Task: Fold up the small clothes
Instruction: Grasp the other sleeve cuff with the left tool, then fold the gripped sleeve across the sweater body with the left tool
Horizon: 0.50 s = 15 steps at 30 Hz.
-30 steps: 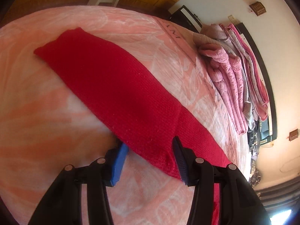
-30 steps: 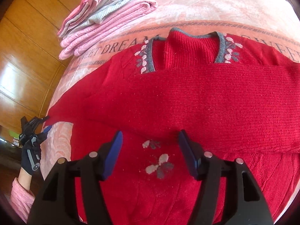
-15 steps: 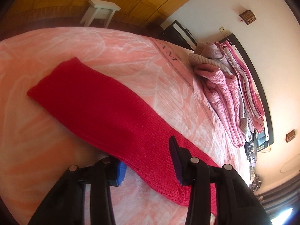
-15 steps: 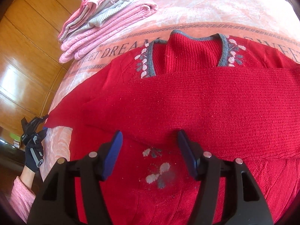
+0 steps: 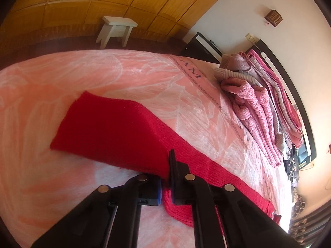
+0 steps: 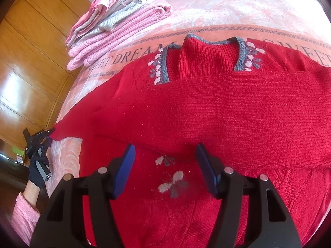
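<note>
Red sweater (image 6: 227, 111) flat mid-bed (image 5: 51, 95), one sleeve already across chest. Our left gripper (image 5: 164, 183) pinching other sleeve (image 5: 115, 132) near bed's edge; right gripper (image 6: 165, 168) spread, empty. Body folds left, pile (image 6: 115, 29) waiting at corner.

- Sweater (image 6: 206, 111) lies flat on the blanket (image 6: 227, 8), collar at the far side.
- One sleeve (image 6: 238, 107) lies folded across the sweater's chest, just below the collar.
- Other sleeve (image 5: 115, 132) extends out to the left over the blanket.
- Left gripper (image 5: 164, 183) sits at that sleeve's near edge, fabric between its fingers.
- Right gripper (image 6: 165, 165) stands above the sweater's lower body.
- Stack (image 6: 115, 31) rests on the blanket, behind and left of the sweater.
- Stool (image 5: 115, 31) stands on the floor beyond the bed.
</note>
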### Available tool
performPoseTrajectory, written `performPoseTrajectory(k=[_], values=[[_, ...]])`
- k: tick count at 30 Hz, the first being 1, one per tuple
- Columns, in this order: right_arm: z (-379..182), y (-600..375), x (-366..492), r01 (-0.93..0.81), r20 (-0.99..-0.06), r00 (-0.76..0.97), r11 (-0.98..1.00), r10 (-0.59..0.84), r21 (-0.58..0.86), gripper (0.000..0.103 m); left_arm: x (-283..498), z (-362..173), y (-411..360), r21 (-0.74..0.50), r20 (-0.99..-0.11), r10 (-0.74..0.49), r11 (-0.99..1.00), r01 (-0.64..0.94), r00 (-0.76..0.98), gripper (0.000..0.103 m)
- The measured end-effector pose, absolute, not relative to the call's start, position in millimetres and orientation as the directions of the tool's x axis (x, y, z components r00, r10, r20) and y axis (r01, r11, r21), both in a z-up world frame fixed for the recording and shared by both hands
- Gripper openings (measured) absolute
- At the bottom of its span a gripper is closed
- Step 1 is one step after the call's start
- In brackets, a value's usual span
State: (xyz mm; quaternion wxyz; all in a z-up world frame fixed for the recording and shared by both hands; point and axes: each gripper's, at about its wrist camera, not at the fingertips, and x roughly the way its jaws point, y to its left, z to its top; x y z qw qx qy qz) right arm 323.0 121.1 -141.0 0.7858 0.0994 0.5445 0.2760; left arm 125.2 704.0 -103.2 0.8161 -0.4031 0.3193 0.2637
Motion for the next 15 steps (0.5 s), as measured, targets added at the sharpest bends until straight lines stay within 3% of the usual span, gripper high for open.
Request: performPoseTrajectory(k=[5,15], values=[[-137.4,113.4,319.5,-0.324,-0.803,0.255,0.83,0.539,0.454,0.061,157.9,-72.4,651.7,-0.458,-0.687,0.154,0.668,-0.587,0.711,0.005],[-139.1,63.5,314.7,-0.283,-0.82,0.271,0.856,0.504,0.433,0.061,231.1,-42.2,500.0,-0.402,-0.642,-0.015,0.858,-0.32,0.766,0.005]])
